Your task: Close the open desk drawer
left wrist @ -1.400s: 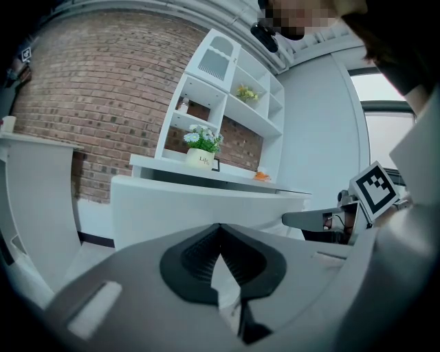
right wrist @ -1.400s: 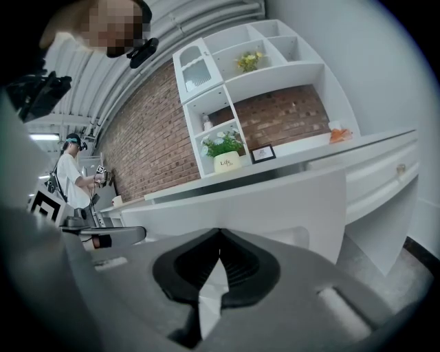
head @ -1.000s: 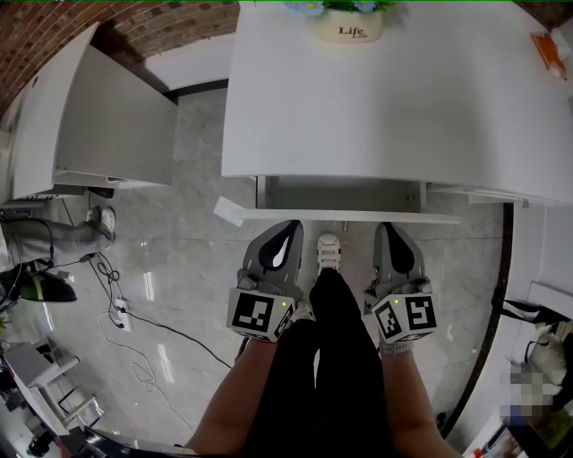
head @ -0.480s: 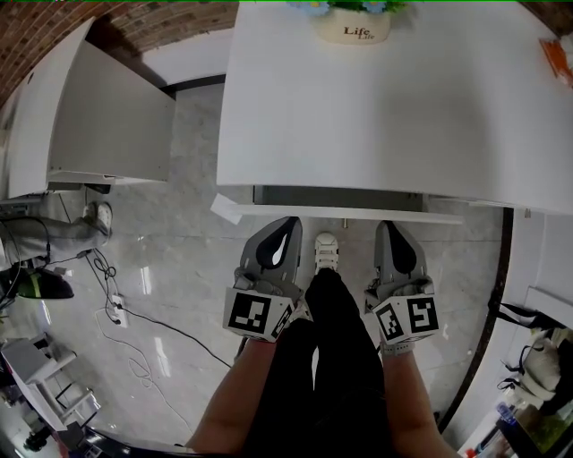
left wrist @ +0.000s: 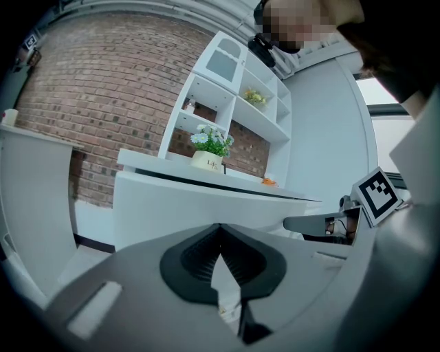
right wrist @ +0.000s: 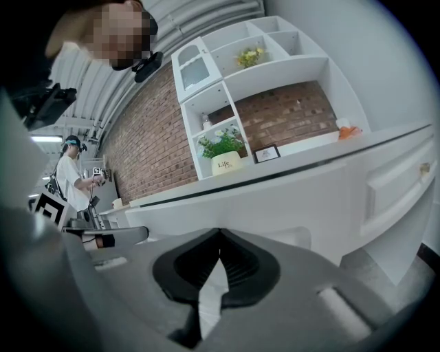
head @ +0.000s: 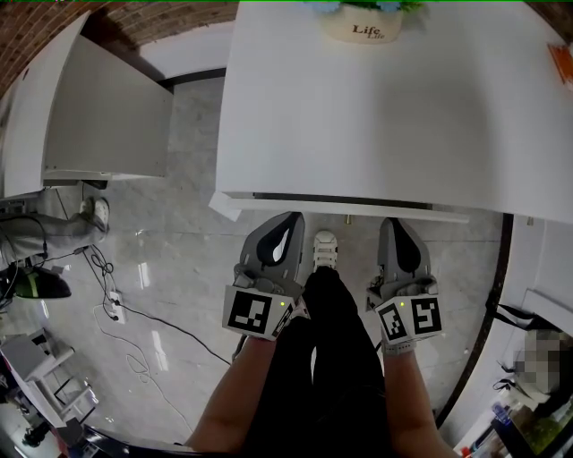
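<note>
Head view findings: the drawer (head: 340, 207) sits under the front edge of the desk (head: 376, 107) and is nearly home, with only a thin dark gap between its front panel and the desk top. Its long axis runs from 9 to 3 o'clock across the frame. The left gripper (head: 285, 218) and the right gripper (head: 395, 224) both lie at 6 o'clock of that panel and point toward 12, so the drawer is dead ahead of each. Their tips appear to meet the panel's lower edge, but I cannot confirm contact from above. Neither gripper is clearly nearer; they stand about level, one on either side of the person's shoe (head: 326, 250). In the left gripper view the jaws are pressed together with nothing between them, and the white drawer front fills the field just beyond. The right gripper view shows the same: jaws closed on nothing, panel directly ahead. I judge the closing push almost complete. What is left looks like a short, straight shove toward 12 o'clock, even on both sides so the drawer does not skew. The flower pot (head: 363, 27) at the desk's far edge is well apart from this.
</note>
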